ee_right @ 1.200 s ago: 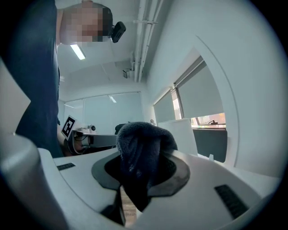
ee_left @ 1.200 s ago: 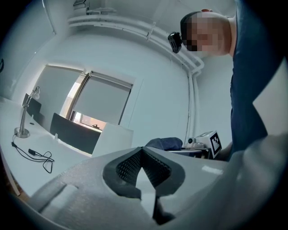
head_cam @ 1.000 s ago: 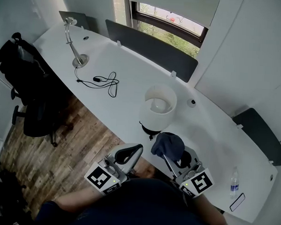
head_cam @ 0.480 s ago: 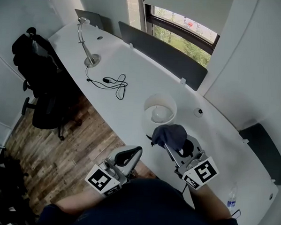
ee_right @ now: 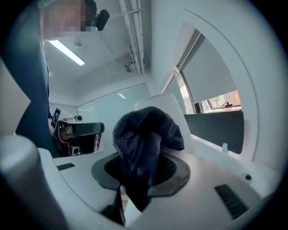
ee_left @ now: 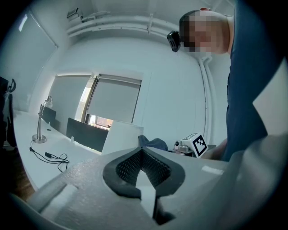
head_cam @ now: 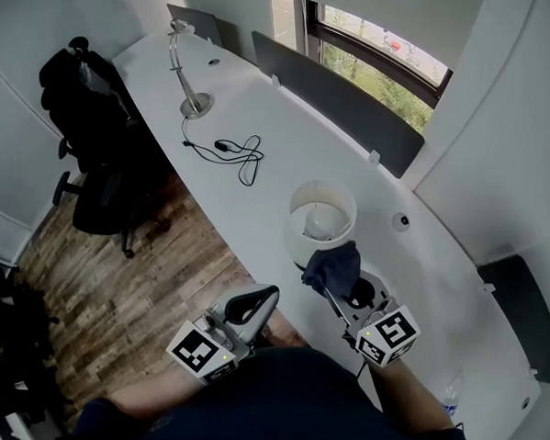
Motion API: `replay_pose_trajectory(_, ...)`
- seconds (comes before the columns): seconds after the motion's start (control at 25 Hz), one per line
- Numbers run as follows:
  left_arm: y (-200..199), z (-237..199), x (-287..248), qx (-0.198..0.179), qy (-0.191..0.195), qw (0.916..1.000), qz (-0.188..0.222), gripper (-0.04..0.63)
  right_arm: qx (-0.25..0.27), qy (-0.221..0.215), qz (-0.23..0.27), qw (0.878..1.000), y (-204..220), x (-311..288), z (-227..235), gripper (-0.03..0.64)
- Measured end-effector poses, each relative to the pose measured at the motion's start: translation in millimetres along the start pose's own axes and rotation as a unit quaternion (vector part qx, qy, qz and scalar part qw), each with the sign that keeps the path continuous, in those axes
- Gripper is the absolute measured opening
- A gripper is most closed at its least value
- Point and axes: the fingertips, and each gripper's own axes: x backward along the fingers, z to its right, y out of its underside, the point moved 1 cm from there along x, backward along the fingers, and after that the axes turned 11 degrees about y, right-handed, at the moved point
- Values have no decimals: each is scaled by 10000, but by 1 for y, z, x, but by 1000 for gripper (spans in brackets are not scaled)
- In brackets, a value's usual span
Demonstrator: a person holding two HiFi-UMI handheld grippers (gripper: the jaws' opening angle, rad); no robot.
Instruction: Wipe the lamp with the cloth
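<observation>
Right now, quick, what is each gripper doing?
Left gripper: shut, nothing in it.
Right gripper: shut on the cloth.

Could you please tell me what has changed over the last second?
The right gripper, shut on the dark cloth, has moved forward, bringing the cloth up to the near side of the lamp; contact is unclear. The left gripper stayed back, shut and empty. The lamp has not moved on the desk.
</observation>
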Motion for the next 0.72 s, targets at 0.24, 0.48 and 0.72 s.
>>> replay_pose_trajectory(0.24,2,0,1,32,-46,9999,93,6,-143,51,-505,9986,43,-5,9,123)
replay_pose_trajectory(0.48,4,1,2,27,-106,9999,71,6,-88,106,-519,9986,38,-1,16,123)
replay_pose_trajectory(0.72,-5,4,2,-6,-16,9998,213,6,241,114,-198,9994,-9,9,21,123)
